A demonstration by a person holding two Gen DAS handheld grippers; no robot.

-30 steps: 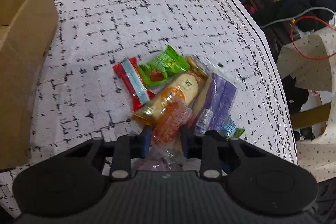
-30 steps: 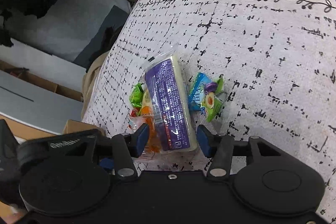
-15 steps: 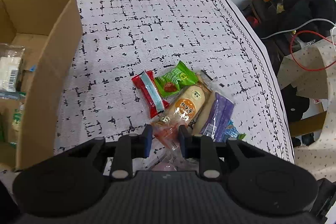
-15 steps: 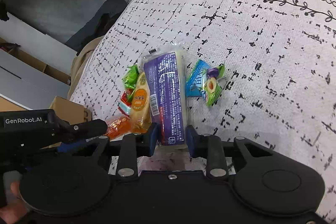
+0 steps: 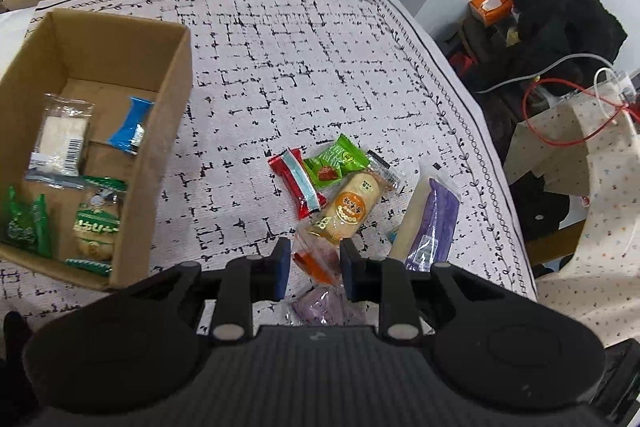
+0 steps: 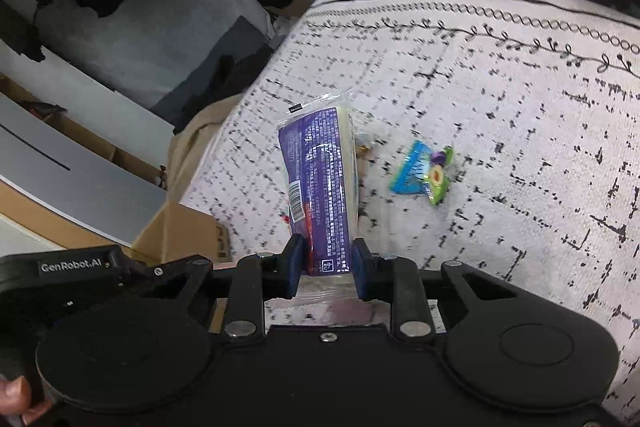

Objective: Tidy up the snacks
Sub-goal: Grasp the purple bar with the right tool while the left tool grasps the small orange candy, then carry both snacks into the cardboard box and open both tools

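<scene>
My left gripper (image 5: pixel 314 251) is shut on a clear packet with orange-red filling (image 5: pixel 314 261), held just above the cloth. Beyond it lie a red packet (image 5: pixel 298 187), a green packet (image 5: pixel 336 163) and a round yellow-orange pastry packet (image 5: pixel 352 207). My right gripper (image 6: pixel 326 255) is shut on the near end of a long purple packet (image 6: pixel 320 187), which sticks out tilted above the cloth; this purple packet (image 5: pixel 432 223) also shows on the right in the left wrist view. A blue-green packet (image 6: pixel 424 173) lies alone on the cloth.
An open cardboard box (image 5: pixel 168 131) stands at the left on the patterned tablecloth (image 5: pixel 300 67), holding several packets. Clutter, cables and dark clothing lie past the table's right edge. The left gripper's body (image 6: pixel 80 267) sits close to my right one.
Both grippers have risen and pulled back. The right jaws closed on the purple packet and lifted it off the pile. The box's inside came into the left wrist view.
</scene>
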